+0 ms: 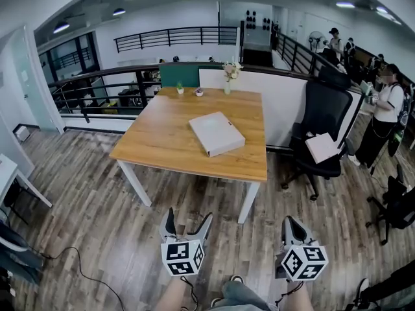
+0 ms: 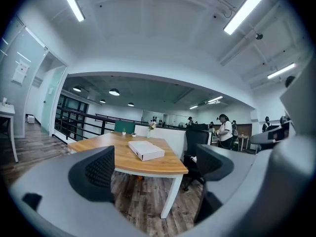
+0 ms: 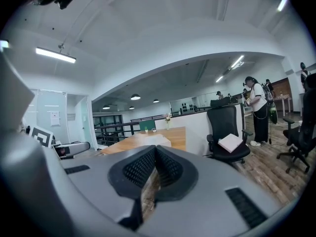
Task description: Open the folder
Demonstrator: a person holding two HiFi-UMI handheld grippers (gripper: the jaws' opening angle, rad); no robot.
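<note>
At the centre of the head view, a closed white folder (image 1: 216,133) lies flat on the wooden tabletop (image 1: 162,144), its long axis running from upper left to lower right. Near the bottom edge, well apart from it, the jaws of the left gripper (image 1: 189,218) stand wide apart, holding nothing; those of the right gripper (image 1: 289,222) are clenched together.

hidden: folder (image 3: 154,139) partly behind fingers (image 3: 137,170) | cut off: knees (image 1: 243,297) (bottom edge) | tiny: pots (image 1: 180,90)
</note>
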